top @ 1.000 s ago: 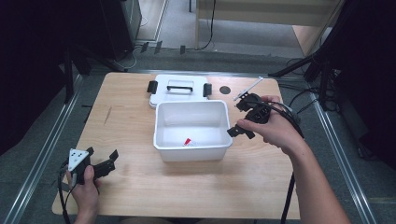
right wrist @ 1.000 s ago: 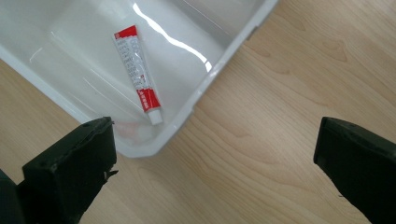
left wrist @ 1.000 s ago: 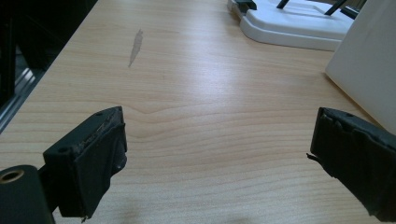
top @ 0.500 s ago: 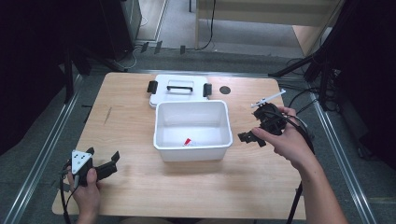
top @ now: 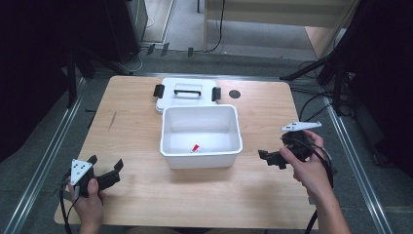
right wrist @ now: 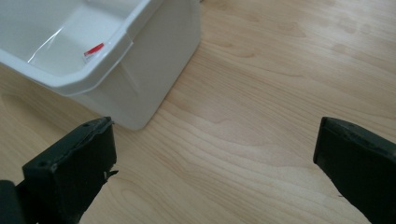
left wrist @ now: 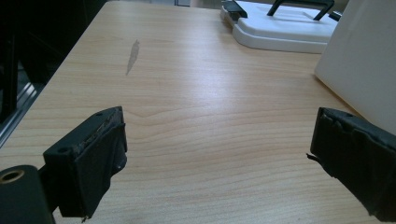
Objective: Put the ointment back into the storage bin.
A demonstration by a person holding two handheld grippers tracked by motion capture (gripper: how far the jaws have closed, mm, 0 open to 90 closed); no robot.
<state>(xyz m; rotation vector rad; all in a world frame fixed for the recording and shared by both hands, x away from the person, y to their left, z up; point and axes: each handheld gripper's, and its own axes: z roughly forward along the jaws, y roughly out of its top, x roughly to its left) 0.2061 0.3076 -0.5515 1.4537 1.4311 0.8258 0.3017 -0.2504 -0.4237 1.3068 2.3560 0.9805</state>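
The fingers of the left gripper [top: 104,178] are spread wide with nothing between them, parked low at about 7 o'clock on the surface [top: 131,141], held in the person's left hand [top: 87,207]. Its fingers point toward 2 o'clock, where the white bin [top: 201,158] sits near the middle of the surface, well apart from them. In the left gripper view the bin's flat side wall [left wrist: 359,60] stands at the right edge, with bare wood between it and the fingers.

The bin is open. A small red-and-white scrap [top: 196,148] lies on its floor near the front wall; in the right gripper view it lies just inside the rim [right wrist: 93,50]. The bin's long axis runs from 9 to 3 o'clock. Its lid [top: 186,93], with a black handle and side clips, lies flat at 12 o'clock, touching or just behind the bin's far wall. A small dark disc [top: 234,93] sits beside the lid, toward 1 o'clock.

The right gripper [top: 269,157] is at 4 o'clock, its fingers likewise spread and empty, aimed toward 9 o'clock at the bin's right front corner [right wrist: 140,107]. It is the nearer of the two, just beside the bin. Judging by this, nothing blocks either gripper's path to the bin or lid.
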